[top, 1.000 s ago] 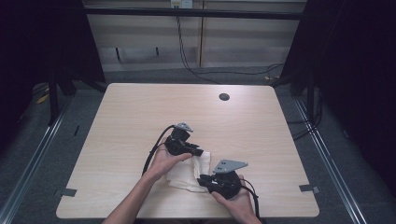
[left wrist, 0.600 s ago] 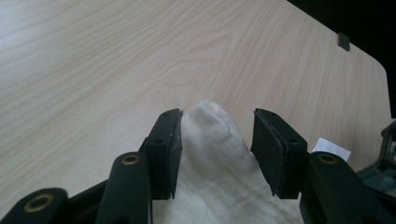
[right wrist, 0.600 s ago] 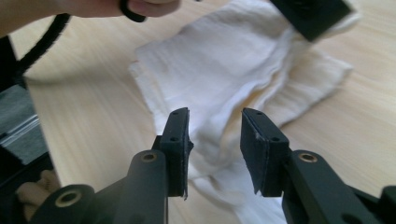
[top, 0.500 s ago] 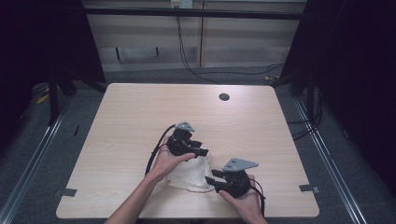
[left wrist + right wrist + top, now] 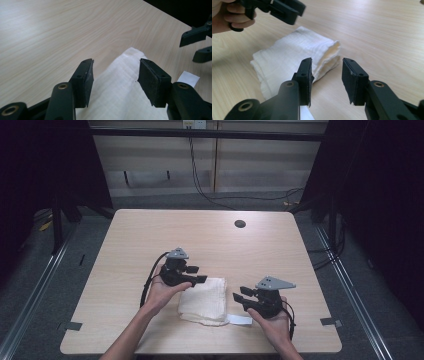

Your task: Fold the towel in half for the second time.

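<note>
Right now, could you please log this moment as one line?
left gripper: open, jaws just opening | right gripper: open, jaws just opening | folded white cloth: released on table

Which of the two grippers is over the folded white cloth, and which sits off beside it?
The left gripper is over the folded cloth at its far-left corner. The right gripper is off its right edge, above bare table.

Light wood-grain table (image 5: 150,235), rounded corners. A folded white cloth (image 5: 202,301) lies flat near the front edge, a small white label (image 5: 240,320) just beside it. A dark round hole (image 5: 240,224) sits toward the far edge.
</note>
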{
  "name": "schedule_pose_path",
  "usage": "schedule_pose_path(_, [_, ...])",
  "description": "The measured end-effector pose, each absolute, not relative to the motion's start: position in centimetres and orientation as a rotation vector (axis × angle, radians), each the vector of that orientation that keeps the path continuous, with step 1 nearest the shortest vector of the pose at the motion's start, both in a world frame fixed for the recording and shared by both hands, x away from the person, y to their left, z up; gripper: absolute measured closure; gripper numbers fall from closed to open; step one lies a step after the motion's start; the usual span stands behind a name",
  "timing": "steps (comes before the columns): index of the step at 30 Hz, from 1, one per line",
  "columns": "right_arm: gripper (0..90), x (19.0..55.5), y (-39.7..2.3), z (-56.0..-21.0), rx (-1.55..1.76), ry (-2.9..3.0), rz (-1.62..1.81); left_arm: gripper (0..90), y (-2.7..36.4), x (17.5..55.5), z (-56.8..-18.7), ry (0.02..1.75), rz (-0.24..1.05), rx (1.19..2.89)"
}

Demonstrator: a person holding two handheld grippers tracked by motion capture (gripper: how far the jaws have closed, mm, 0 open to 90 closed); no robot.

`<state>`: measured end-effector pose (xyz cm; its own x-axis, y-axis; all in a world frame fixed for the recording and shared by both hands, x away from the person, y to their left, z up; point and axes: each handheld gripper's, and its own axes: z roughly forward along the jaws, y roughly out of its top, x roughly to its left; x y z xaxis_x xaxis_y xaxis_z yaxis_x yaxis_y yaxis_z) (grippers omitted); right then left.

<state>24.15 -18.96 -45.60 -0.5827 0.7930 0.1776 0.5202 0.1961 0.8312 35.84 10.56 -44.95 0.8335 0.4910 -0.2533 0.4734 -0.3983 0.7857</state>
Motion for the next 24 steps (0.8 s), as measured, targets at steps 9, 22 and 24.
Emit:
schedule_pose_path(9, [56.0, 24.4, -22.3, -45.0, 1.289, 2.108, 1.365, 33.5, 14.8, 35.3, -43.8, 0.787, 0.103, 2.027])
schedule_pose_path(22, [50.9, 23.1, -26.8, -44.9, 1.338, 2.105, 1.323, 25.8, 21.6, 31.5, -44.2, 0.891, 0.134, 1.990])
schedule_pose_path(24, [50.1, 22.9, -27.5, -45.1, 1.362, 2.095, 1.298, 27.5, 22.5, 30.6, -44.4, 0.899, 0.145, 2.011])
